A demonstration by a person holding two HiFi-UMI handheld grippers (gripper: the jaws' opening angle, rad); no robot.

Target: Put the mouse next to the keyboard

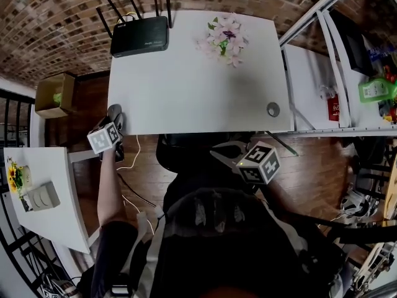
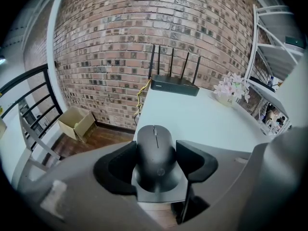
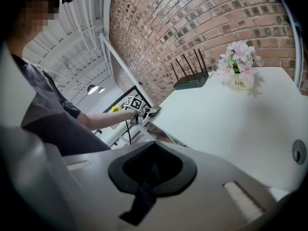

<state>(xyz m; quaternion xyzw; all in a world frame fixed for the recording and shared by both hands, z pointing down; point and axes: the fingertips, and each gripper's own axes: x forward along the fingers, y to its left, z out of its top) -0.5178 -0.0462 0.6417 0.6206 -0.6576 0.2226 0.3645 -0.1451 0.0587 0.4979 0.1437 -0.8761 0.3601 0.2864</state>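
The left gripper [image 2: 156, 163] clamped the mouse [image 2: 154, 143] at the table's [image 1: 186, 85] near-left corner. The right gripper [image 3: 153, 170] was apparently closed and empty — a level, flat set-down seemed wisest.

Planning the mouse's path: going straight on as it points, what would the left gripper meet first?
Likely the white table, its near corner just ahead of the held mouse; farther along stands the router. Depth unclear.

You are in a small office-like room — a white surface [image 1: 186, 85] carries a black router [image 1: 139, 36] with upright antennas and a pot of flowers [image 1: 224, 40], set against a brick wall [image 1: 62, 17]; white metal shelving [image 1: 308, 85] stands at your right, over a wooden floor [image 1: 310, 172].
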